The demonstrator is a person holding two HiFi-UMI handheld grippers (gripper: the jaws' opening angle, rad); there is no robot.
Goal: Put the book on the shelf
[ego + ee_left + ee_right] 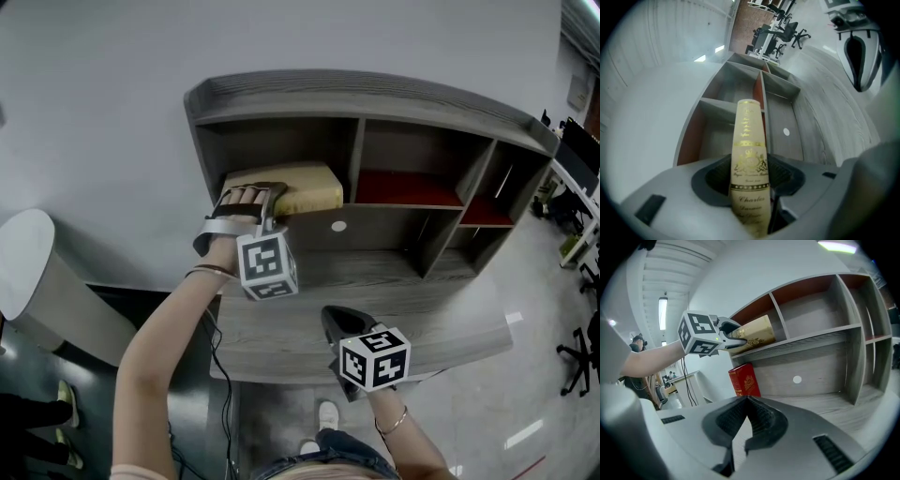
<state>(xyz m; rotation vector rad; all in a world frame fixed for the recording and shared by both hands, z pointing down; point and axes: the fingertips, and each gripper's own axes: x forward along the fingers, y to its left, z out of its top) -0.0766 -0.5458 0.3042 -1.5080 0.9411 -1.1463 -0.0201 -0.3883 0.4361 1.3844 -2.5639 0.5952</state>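
Note:
A cream book with gold print [300,187] lies flat in the upper left compartment of the grey shelf [375,94], its near end sticking out past the front edge. My left gripper [270,204] is shut on that end; in the left gripper view the book's spine [750,150] runs between the pads towards the shelf [740,84]. The right gripper view shows the same grip [729,336] from the side. My right gripper [336,323] hovers over the desk [441,319], shut with nothing in it [747,401].
A red book [744,379] stands on the desk under the left compartment. The other compartments [412,159] hold nothing. A white round cap [338,226] sits in the shelf's back panel. Office chairs [581,347] stand at the right, and a white curved object [37,281] at the left.

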